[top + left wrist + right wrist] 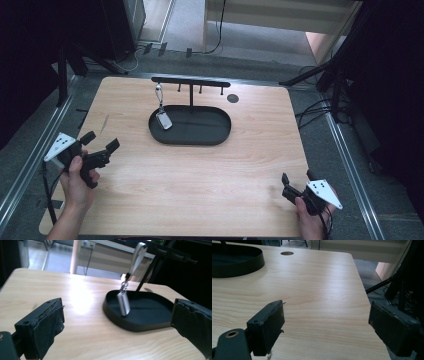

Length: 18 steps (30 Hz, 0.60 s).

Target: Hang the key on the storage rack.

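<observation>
Your left gripper's fingers (pixel 40 327) are spread wide with nothing between them, and the left gripper (pixel 100 145) is aimed across the light wooden table (pixel 200 190) at the small silver metal tag on a chain (pixel 123 303). Same story at the right gripper (pixel 295 181): fingers (pixel 268 325) wide apart, gripping nothing, parked low near the table's near right corner, well away from the action.

The tag hangs from the leftmost peg of the black T-shaped hanger stand (pixel 190 84) by a pale loop (pixel 138 255), and its bottom end dips into the black oval tray (pixel 220 137) the stand rises out of.

Looks to me like you're at the approach step, nothing grabbed yet. Next move is probably bringing the left one forward to the tag, lining the fingers up on either side of it, then closing gently since it'll swing.
</observation>
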Motion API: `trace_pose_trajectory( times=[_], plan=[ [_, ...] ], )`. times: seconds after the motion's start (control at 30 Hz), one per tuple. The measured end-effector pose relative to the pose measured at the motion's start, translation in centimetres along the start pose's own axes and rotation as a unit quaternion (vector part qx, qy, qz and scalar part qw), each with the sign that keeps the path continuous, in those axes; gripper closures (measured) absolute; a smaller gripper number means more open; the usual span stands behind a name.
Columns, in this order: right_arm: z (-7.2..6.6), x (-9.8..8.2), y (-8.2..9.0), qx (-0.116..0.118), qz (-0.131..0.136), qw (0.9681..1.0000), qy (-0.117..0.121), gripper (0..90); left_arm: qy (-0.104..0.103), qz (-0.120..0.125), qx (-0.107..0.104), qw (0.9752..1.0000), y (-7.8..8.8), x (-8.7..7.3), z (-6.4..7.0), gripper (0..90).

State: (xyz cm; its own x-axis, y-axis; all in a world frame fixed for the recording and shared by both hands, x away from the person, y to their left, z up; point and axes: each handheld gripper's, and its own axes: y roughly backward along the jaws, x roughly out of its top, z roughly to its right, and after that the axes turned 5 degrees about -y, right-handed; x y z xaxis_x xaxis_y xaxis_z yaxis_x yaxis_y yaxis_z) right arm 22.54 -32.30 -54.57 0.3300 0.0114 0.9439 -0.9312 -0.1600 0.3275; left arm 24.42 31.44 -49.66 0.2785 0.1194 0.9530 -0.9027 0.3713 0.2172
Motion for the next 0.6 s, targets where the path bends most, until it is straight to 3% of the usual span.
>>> trace_pose_trajectory(
  times=[0.27,0.6],
  plan=[
    [0.0,0.0,0.0,-0.001,-0.001,1.0000,0.002,13.1,0.012,-0.005,0.025,0.9996,3.0,-2.7,-1.8,0.0],
    [-0.1,0.0,0.0,-0.002,-0.002,1.0000,0.002,13.1,0.004,-0.008,0.054,0.9985,6.6,-3.9,-4.1,0.0]
  ],
)
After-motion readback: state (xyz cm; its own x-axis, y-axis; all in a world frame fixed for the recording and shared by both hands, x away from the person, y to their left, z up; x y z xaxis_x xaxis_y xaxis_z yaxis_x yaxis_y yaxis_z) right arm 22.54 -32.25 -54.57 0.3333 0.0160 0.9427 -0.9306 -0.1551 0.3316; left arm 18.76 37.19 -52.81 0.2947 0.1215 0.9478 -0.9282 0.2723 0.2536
